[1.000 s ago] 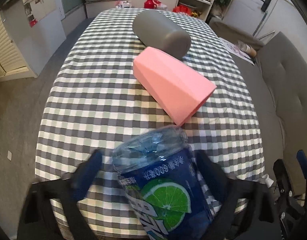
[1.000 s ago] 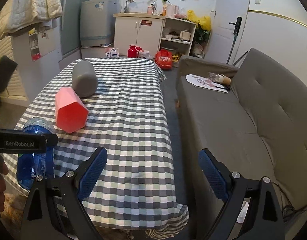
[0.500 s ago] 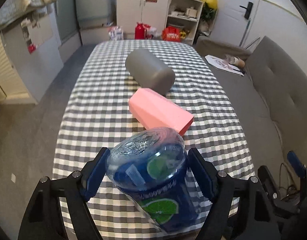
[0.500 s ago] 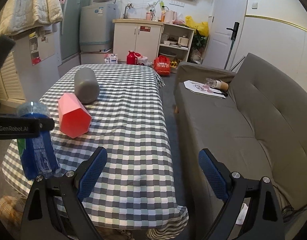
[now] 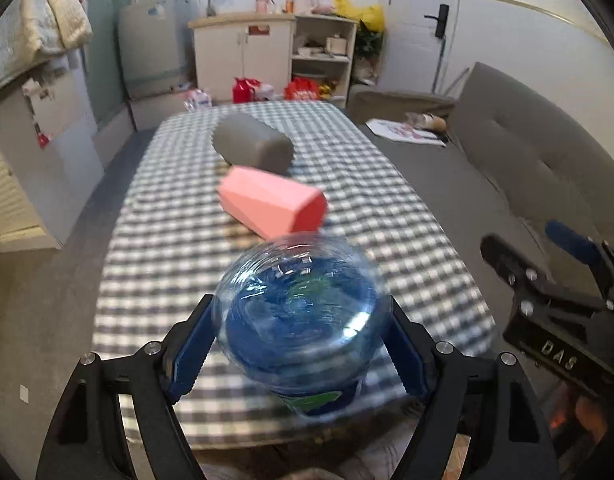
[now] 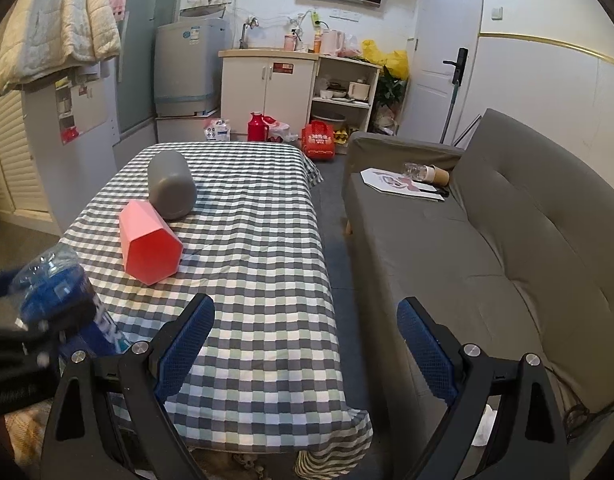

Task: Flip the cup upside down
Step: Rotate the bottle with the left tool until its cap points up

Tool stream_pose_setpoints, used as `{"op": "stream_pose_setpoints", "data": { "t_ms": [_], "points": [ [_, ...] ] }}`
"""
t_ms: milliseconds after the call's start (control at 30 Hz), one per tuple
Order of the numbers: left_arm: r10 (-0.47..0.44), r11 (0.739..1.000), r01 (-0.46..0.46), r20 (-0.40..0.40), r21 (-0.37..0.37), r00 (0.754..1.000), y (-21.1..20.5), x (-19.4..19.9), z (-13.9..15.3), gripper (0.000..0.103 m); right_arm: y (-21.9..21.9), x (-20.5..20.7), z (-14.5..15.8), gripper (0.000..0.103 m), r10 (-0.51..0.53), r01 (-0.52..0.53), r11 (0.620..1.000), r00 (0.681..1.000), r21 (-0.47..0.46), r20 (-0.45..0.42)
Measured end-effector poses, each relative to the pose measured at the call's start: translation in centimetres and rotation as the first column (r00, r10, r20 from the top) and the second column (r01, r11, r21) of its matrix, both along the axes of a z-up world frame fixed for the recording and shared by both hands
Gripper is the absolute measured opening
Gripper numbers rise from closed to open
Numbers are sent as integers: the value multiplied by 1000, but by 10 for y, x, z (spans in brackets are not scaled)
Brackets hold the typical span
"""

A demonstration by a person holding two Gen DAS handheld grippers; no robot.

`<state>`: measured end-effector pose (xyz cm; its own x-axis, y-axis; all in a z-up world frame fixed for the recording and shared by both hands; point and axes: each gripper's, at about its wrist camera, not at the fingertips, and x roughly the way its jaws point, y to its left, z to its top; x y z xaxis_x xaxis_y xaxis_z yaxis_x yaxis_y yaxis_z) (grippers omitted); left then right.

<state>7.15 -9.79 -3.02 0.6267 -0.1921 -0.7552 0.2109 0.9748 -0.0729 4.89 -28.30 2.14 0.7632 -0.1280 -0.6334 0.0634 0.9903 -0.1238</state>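
Two grippers here: left gripper (image 5: 303, 344) pinches the clear blue-labelled plastic cup (image 5: 301, 332) by its sides, probably for rotating it; right gripper (image 6: 305, 344) is spread wide, holding nothing.

The blue cup (image 5: 303, 332) blurs beside the pink cup (image 5: 273, 206); its printed label (image 6: 107, 330) is unreadable.
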Motion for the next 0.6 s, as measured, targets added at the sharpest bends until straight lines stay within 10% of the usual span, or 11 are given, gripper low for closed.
{"op": "stream_pose_setpoints", "data": {
  "t_ms": [333,600],
  "points": [
    [-65,998,64,-149,-11,987,-10,-2,-44,75,-9,-9,3,93,-18,18,1000,1000,12,2],
    [-79,996,81,-59,40,995,-18,1,-41,67,-9,-8,0,93,-11,11,1000,1000,22,-1]
  ]
}}
